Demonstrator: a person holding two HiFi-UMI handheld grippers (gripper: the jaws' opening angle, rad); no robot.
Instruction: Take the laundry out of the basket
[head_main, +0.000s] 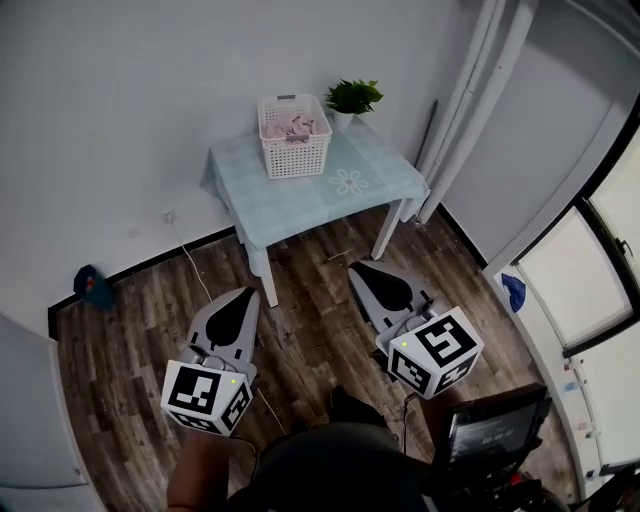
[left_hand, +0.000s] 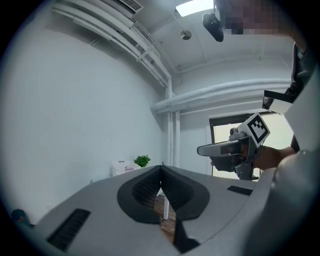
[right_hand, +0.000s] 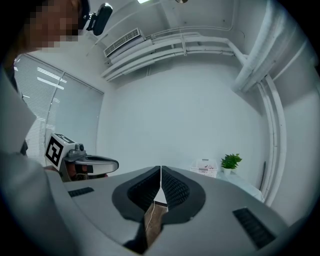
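We see a white lattice basket (head_main: 294, 157), pink laundry (head_main: 292, 127), a pale blue checked table (head_main: 300, 205), and a dark brown plank floor (head_main: 310, 335).

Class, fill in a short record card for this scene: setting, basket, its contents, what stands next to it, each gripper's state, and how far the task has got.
setting: small table with a pale cloth, against the wall, on a wood floor
basket: white basket standing at the table's back edge
contents: pinkish laundry lying inside
next to it: potted plant at the table's back corner
left gripper: jaws shut, empty, over the floor short of the table
right gripper: jaws shut, empty, also short of the table
progress: not begun; nothing taken out
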